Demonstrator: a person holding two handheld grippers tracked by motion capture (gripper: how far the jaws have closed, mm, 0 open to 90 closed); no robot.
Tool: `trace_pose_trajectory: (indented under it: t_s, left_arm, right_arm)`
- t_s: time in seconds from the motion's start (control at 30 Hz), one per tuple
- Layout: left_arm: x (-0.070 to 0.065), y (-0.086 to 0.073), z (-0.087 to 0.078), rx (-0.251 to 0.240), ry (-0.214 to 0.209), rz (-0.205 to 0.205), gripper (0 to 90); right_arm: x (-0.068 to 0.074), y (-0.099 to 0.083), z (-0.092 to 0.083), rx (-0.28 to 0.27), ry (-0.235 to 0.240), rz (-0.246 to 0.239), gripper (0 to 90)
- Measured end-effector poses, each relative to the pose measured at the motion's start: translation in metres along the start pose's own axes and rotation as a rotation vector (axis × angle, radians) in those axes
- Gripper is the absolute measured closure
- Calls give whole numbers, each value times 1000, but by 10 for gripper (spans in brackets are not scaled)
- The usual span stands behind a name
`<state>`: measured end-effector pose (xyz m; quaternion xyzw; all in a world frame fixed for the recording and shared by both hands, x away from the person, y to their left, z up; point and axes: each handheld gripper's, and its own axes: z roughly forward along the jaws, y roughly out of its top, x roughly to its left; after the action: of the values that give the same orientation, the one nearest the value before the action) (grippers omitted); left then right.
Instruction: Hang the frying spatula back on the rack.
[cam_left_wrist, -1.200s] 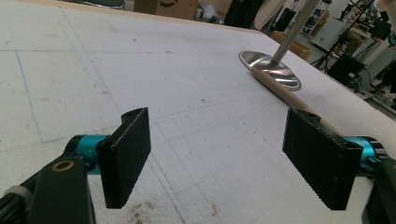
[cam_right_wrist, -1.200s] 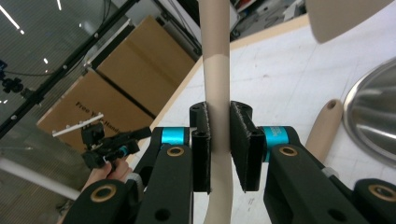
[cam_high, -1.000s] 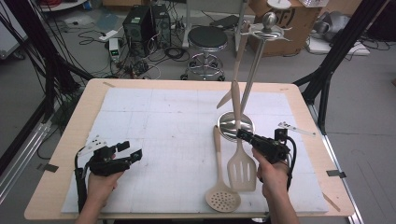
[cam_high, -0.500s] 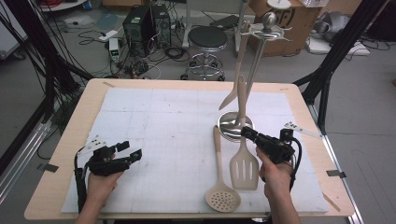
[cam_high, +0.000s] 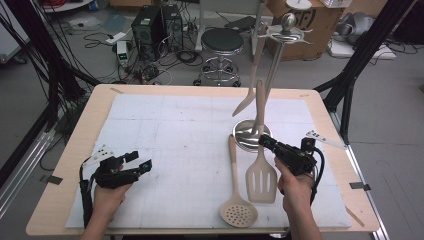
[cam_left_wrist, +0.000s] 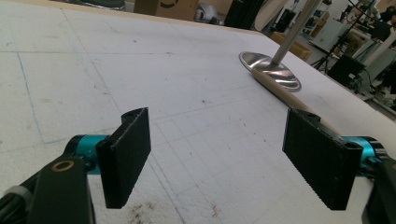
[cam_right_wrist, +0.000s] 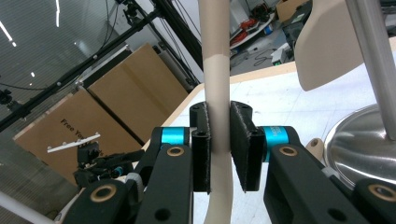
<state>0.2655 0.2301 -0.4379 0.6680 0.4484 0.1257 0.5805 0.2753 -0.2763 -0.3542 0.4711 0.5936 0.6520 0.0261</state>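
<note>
Now, the counter (cam_high: 150, 120), a wooden top under a white gridded sheet, carries everything. Toward its far right stands the steel utensil stand (cam_high: 272, 65), its round base (cam_high: 248, 134) on the sheet, its pole rising to a ball top, with a beige spatula (cam_high: 250, 82) hanging from one of its hooks. Next, the slotted turner (cam_high: 260, 170): its blade end is low over the sheet near the front edge, its handle angled up toward the stand. The right claw (cam_high: 264, 142) is clamped on that handle; in the right gripper view both black pads (cam_right_wrist: 201, 149) press the beige shaft from either side. Just left of the turner lies the skimmer spoon (cam_high: 237, 200), flat on the sheet, its perforated bowl near the front edge and its handle tip close by the stand's base. Over at the front left, well apart from all that, the left claw (cam_high: 142, 162) sits low on the sheet, jaws spread wide with nothing between them.
</note>
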Motion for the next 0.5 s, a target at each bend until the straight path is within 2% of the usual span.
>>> trace_pose_trajectory:
  t_s: [0.5]
  left_arm:
    - [0,0,2,-1,-2,-1,241]
  right_arm:
    - [8,4,-3,-42,0,-23,791]
